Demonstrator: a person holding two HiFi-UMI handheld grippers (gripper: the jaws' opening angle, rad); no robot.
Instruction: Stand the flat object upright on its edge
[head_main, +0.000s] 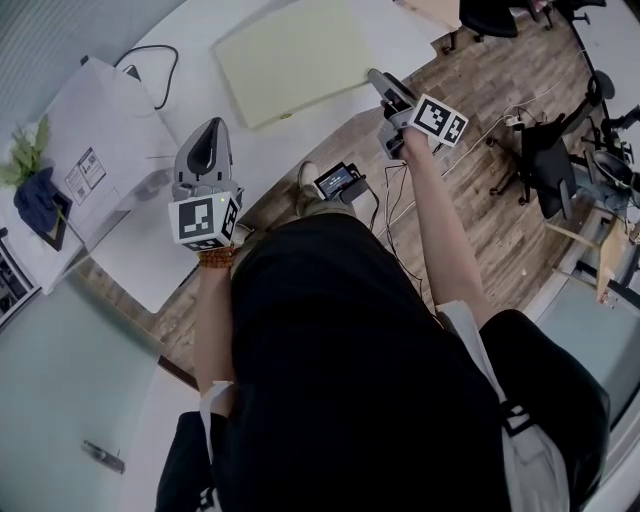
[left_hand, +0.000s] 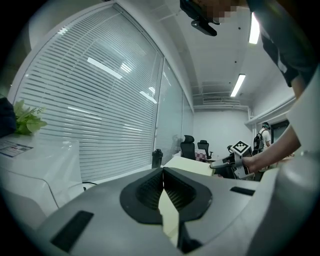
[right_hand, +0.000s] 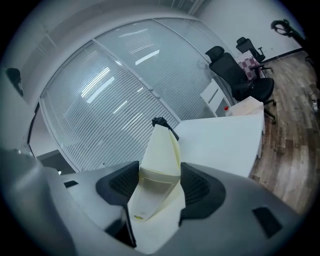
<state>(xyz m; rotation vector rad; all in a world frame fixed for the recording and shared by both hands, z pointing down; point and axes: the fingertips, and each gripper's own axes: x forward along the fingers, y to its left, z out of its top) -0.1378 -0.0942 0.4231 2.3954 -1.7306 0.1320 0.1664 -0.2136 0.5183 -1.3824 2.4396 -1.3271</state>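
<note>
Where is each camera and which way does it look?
Head view: on the person's head, looking steeply down at the white table; torso, arms, left claw, right claw show.
Left gripper view: on the shut left claw, facing window blinds.
Right gripper view: on the right claw gripping the pale board, facing blinds.
Shared: head and left gripper views both show the board and right claw.

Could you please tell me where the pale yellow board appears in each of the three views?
Head view: the pale yellow board is at top centre, with the right tool at its right edge.
Left gripper view: centre, just beyond the shut left tool.
Right gripper view: lower centre, clamped between that tool's jaws.
Shared landmark: the white table around the board, seen right of it in the right gripper view.
</note>
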